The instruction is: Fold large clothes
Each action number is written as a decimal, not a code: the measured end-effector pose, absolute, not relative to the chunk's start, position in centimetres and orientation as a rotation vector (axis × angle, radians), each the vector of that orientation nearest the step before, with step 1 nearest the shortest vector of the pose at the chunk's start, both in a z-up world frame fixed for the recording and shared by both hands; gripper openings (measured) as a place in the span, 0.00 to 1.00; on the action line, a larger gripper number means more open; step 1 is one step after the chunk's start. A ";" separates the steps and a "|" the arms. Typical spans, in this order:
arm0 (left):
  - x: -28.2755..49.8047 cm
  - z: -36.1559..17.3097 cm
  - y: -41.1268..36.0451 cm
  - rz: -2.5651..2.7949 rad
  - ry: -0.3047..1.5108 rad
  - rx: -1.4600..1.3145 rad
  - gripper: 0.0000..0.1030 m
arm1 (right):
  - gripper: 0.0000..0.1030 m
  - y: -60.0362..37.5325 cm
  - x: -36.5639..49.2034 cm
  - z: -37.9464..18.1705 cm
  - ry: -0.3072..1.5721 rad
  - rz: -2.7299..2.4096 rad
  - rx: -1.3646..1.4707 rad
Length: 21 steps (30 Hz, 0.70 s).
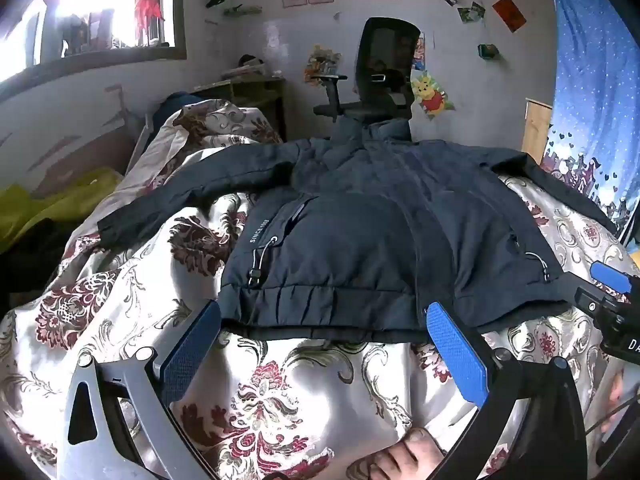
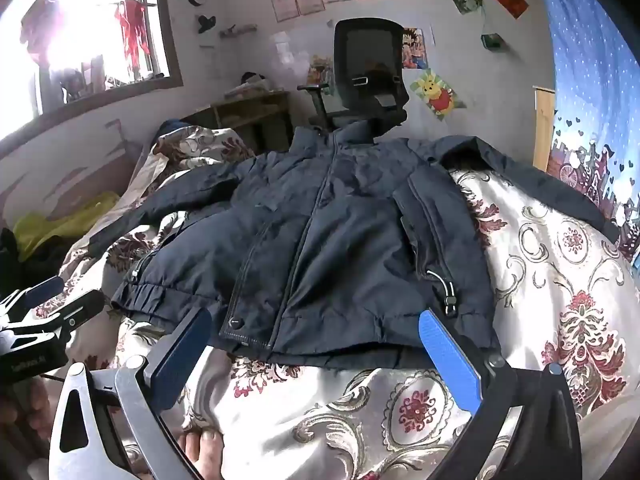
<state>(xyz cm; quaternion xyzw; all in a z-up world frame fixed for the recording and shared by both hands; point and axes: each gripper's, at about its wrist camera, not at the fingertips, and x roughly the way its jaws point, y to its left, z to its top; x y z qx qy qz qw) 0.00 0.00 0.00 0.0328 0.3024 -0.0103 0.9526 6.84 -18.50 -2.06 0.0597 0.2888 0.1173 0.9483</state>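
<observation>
Navy jacket [image 1: 360, 232] flat on floral quilt [image 1: 280, 392], sleeves spread L/R. Left gripper [image 1: 324, 344] & right gripper [image 2: 316, 352] near hem, jaws wide, empty.

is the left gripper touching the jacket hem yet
Cannot tell: in the left wrist view the open left gripper has both fingertips overlapping the navy jacket hem, no gap or contact plainly visible.

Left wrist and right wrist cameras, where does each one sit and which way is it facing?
Left wrist: on the left gripper, low over the bed, facing the jacket's hem; its open fingers, a bare foot and the right gripper show.
Right wrist: on the right gripper, facing the hem further right; its open fingers and the left gripper show.
Shared: jacket, floral quilt, office chair.
</observation>
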 end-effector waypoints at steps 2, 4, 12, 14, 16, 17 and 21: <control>0.0 0.0 0.0 -0.018 0.612 0.069 0.98 | 1.00 -18.5 6.9 -2.1 0.595 0.240 0.124; 0.0 0.0 0.0 -0.018 0.614 0.070 0.98 | 1.00 -18.5 6.9 -2.1 0.593 0.242 0.125; 0.0 0.0 0.0 -0.017 0.614 0.070 0.98 | 1.00 -18.6 6.8 -2.1 0.590 0.241 0.126; 0.0 0.0 0.0 -0.019 0.615 0.070 0.98 | 1.00 -18.6 6.8 -2.1 0.590 0.241 0.127; 0.0 0.0 0.0 -0.019 0.616 0.070 0.98 | 1.00 -18.6 6.8 -2.1 0.591 0.241 0.126; 0.0 0.0 0.0 -0.019 0.616 0.070 0.98 | 1.00 -18.6 6.8 -2.0 0.591 0.241 0.125; 0.0 0.0 0.0 -0.019 0.617 0.070 0.98 | 1.00 -18.6 6.8 -2.1 0.590 0.241 0.127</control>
